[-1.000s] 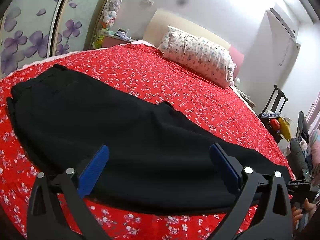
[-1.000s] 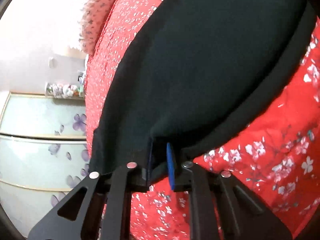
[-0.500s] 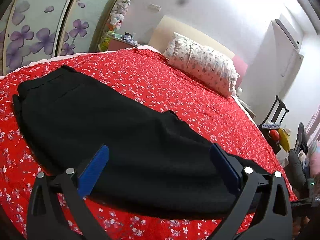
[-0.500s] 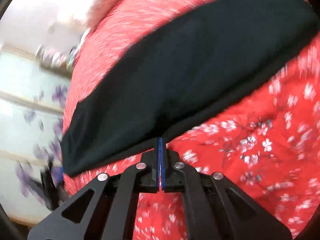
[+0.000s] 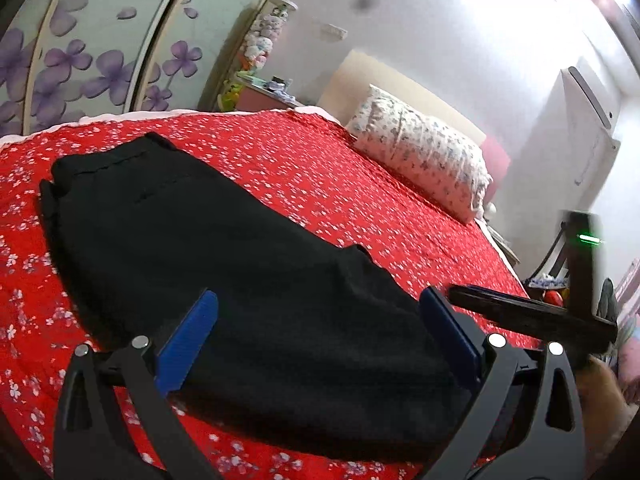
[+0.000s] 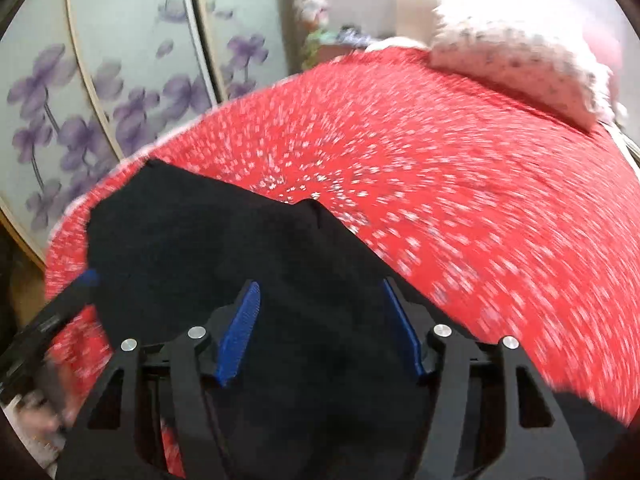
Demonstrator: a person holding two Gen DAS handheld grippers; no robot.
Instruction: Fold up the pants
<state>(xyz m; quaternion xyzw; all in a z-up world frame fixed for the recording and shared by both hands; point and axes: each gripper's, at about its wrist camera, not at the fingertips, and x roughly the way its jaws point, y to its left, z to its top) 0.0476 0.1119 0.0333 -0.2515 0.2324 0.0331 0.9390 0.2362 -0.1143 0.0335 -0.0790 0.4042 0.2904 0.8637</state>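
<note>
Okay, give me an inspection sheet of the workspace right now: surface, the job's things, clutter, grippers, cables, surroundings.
Surface: bed with a red floral bedspread, lying smooth.
Job's things: black pants lying flat on the bedspread, folded lengthwise, waistband at the far left end.
Clutter: one floral pillow at the head of the bed; nothing else seen on the bedspread.
Grippers: left gripper open above the pants, nothing between its pads. Right gripper has its jaws opening over the pants, gripping nothing; its view is motion-blurred.
Cables: nothing seen.
Surroundings: sliding wardrobe doors with purple flowers, a bedside table with small items, a white wall.
</note>
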